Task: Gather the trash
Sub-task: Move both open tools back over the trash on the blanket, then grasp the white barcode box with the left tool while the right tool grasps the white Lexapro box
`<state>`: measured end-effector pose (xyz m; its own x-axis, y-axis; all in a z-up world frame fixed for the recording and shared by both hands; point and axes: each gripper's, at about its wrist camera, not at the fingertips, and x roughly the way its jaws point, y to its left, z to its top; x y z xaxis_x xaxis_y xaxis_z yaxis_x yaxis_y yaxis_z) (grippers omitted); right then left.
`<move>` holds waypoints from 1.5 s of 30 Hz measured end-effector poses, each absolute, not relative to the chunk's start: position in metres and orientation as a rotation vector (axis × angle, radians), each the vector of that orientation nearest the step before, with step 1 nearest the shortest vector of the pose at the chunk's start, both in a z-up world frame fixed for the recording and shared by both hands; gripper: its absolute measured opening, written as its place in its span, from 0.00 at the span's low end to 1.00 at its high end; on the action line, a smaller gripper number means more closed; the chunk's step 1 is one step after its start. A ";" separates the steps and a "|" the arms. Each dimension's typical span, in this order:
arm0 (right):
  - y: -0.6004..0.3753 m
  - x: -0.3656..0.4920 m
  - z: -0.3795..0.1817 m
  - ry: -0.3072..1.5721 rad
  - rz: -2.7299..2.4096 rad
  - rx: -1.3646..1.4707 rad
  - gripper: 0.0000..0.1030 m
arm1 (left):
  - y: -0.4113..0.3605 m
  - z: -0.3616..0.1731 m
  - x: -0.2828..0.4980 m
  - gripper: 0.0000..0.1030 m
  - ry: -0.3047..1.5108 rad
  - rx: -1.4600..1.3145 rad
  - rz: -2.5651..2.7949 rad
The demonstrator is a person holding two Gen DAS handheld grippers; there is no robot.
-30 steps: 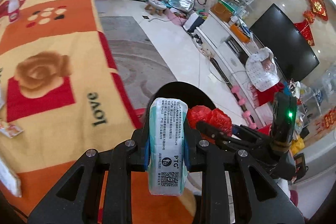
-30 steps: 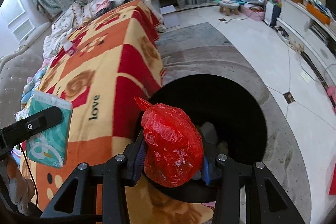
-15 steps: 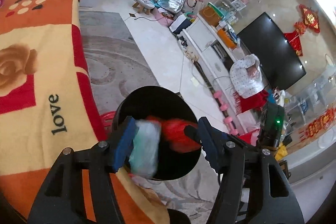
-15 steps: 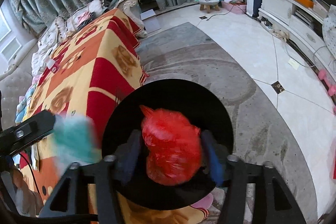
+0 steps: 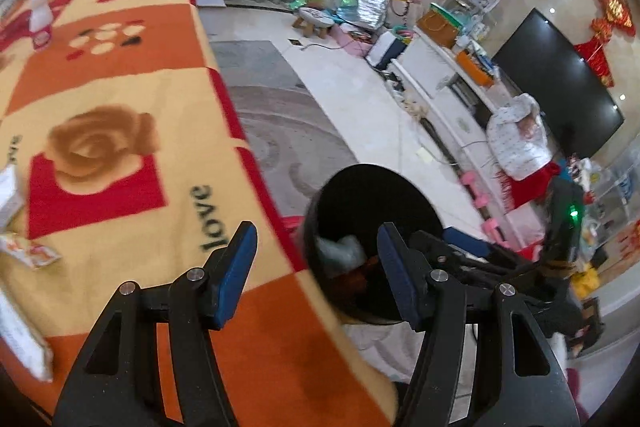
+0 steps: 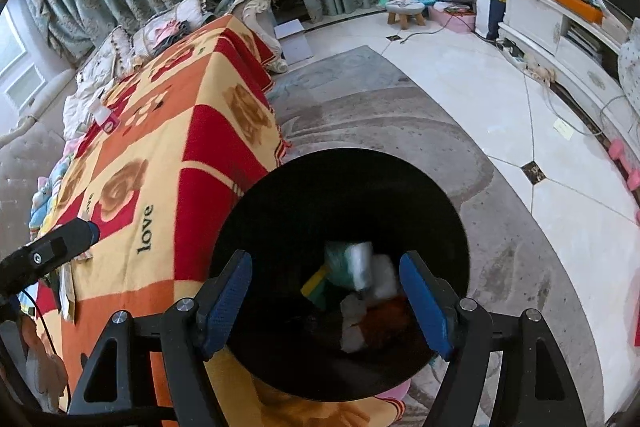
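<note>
Blanket-covered table (image 5: 120,99): spread before my claws; orange, yellow and red squares, rose prints, the word "love".
On it, far end: a small white bottle (image 5: 40,23), upright.
On it, left edge: white packets (image 5: 24,255), blurred.
Grey rug (image 6: 400,123): beside the table, on the floor; the black bin (image 6: 348,187) stands on it.

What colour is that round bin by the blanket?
Black, inside and out. The bin shows best in the right wrist view.
</note>
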<state>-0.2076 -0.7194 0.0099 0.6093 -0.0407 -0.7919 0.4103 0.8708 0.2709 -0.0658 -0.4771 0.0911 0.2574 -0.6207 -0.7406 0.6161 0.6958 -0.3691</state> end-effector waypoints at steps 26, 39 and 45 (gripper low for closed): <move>-0.540 -0.147 0.023 0.919 0.072 0.274 0.72 | -0.247 0.106 -0.054 0.60 0.899 0.023 -0.441; -0.452 -0.109 0.016 0.973 0.241 0.203 0.72 | -0.156 0.085 -0.038 0.60 0.942 -0.031 -0.285; -0.430 -0.091 0.014 0.981 0.262 0.160 0.72 | -0.138 0.079 -0.033 0.60 0.955 -0.053 -0.268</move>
<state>-0.0913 -0.4301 0.0140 0.5283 0.2904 -0.7979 -0.1464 0.9568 0.2513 -0.0335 -0.1378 0.0788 0.5474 -0.2491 -0.7990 0.2028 0.9657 -0.1621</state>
